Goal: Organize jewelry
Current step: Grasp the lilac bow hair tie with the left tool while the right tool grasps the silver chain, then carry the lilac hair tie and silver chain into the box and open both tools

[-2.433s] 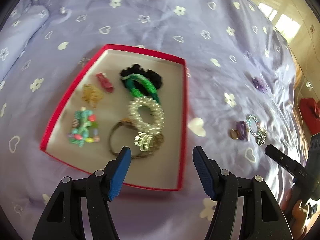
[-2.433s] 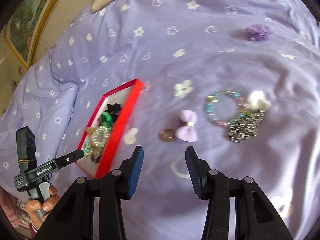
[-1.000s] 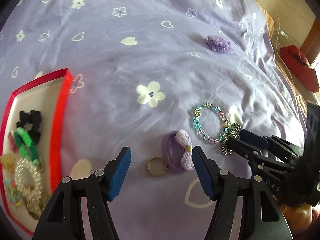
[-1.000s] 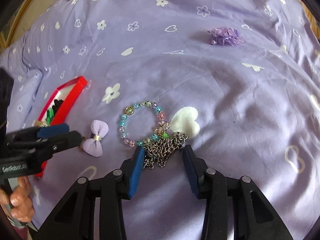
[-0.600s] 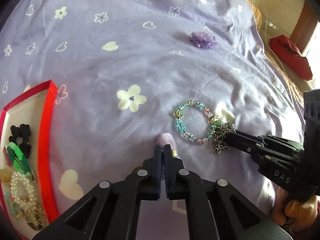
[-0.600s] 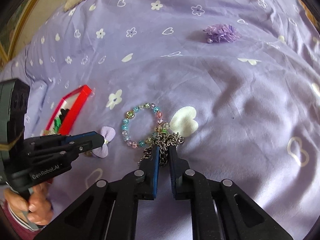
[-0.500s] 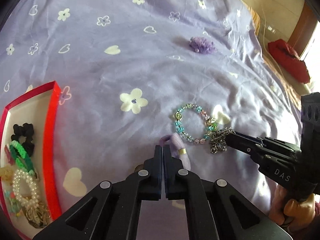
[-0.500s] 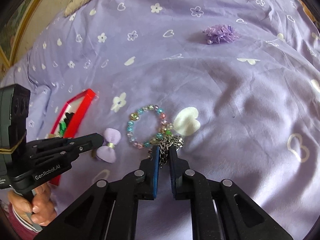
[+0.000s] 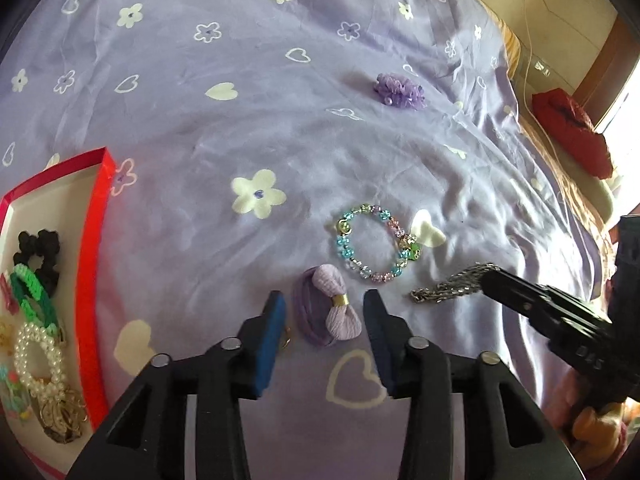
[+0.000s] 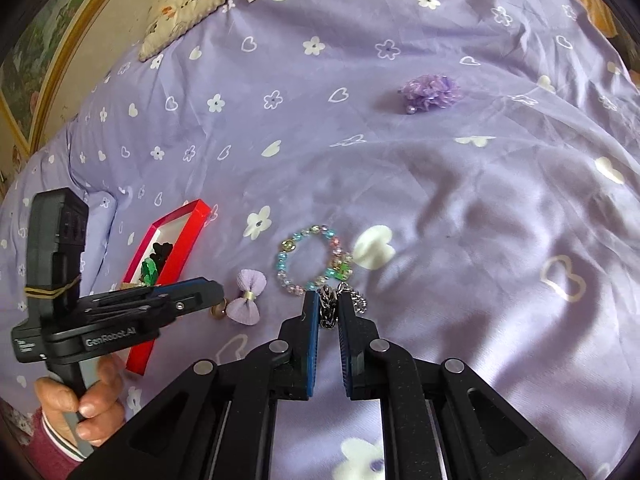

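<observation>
- The left claw point(image 9: 324, 320), shut on the bow hair tie point(image 9: 330, 310) half a second ago, is now spread wide; the tie is left on the bed point(image 9: 240, 120), ungrasped.
- The right claw point(image 10: 329, 312) is kept narrow on the metal chain point(image 10: 329, 304), now lifted.
- Transfer to the red box point(image 9: 94, 248), at left, is judged next.

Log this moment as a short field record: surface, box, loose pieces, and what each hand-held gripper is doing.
surface: purple bedsheet with white hearts and flowers
box: red box at left, holding a black scrunchie, green band and pearl bracelet
loose pieces: beaded bracelet, purple bow hair tie, purple flower clip
left hand-held gripper: open, fingers either side of the bow hair tie
right hand-held gripper: shut on the silver chain, beside the beaded bracelet
</observation>
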The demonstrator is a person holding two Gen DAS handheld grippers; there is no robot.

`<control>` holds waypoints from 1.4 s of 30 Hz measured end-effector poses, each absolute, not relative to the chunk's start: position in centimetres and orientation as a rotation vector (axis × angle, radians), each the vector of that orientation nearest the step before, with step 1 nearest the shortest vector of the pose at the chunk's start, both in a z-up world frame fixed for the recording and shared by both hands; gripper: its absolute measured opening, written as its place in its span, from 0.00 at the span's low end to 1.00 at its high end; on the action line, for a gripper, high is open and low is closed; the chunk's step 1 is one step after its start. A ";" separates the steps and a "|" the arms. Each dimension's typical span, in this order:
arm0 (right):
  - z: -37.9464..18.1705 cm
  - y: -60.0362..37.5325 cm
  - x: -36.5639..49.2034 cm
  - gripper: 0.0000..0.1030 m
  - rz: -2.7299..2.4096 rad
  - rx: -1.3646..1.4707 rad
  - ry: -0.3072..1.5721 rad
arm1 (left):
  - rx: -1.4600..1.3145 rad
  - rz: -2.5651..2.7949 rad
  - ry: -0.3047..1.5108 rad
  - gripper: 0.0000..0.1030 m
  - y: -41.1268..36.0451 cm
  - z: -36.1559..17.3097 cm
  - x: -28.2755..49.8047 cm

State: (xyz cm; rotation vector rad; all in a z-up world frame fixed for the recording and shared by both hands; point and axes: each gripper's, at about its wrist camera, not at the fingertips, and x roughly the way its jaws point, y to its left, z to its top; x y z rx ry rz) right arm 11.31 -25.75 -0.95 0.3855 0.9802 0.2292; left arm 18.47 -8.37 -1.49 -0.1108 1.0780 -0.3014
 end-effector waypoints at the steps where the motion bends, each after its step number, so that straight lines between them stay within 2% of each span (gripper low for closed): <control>1: -0.9 -26.1 11.1 0.08 0.222 0.388 0.978 | -0.098 -0.296 1.080 0.41 -8.8 -1.7 18.7; 4: -0.7 -26.8 10.9 0.08 0.216 0.406 0.975 | -0.046 -0.280 1.084 0.40 -10.1 -2.6 19.5; 7: -0.4 -26.9 10.7 0.08 0.220 0.414 0.967 | 0.018 -0.264 1.100 0.14 -11.3 -3.7 19.8; 16: 0.9 -26.0 10.6 0.08 0.261 0.420 0.936 | 0.000 -0.282 1.031 0.11 -10.1 -1.5 17.4; 30: 3.9 -20.7 11.2 0.08 0.383 0.373 0.894 | -0.175 -0.183 0.944 0.11 -0.6 3.4 10.2; 42: 4.3 -12.9 11.7 0.09 0.538 0.342 0.913 | -0.266 -0.041 0.929 0.11 6.8 4.5 4.4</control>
